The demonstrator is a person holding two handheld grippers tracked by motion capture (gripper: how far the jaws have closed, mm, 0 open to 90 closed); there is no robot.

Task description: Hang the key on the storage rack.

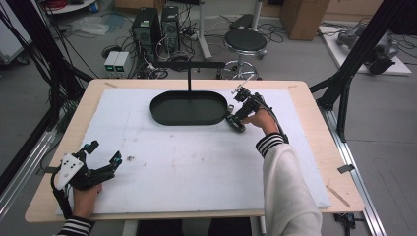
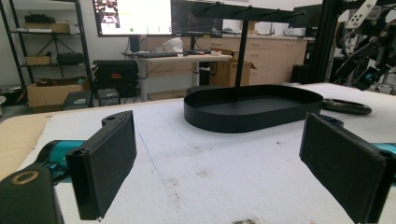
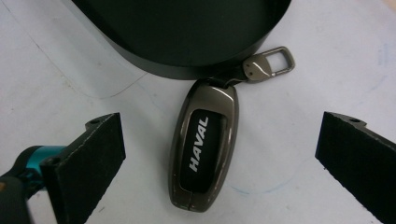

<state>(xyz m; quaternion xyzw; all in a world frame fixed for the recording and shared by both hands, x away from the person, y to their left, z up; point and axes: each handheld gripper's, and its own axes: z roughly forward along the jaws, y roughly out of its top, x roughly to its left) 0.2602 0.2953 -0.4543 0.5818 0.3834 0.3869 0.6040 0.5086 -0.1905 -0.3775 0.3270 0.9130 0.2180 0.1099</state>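
One readable mark: "HAVAL".
It stood in white capitals on the black face of the key fob [image 3: 204, 147], lying beside the black tray [image 3: 187, 42].

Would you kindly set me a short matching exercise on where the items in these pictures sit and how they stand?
Things:
1. Dark grey Haval key fob
2. Black oval metal tray
3. Left hand-held gripper
4. Right hand-held gripper

Places or states:
A. Open near the table's front left corner
B. Lying on the white mat beside the tray's wall
C. Open, jaws either side of the key fob
D. Far middle of the mat, empty

Pairs: 1-B, 2-D, 3-A, 4-C
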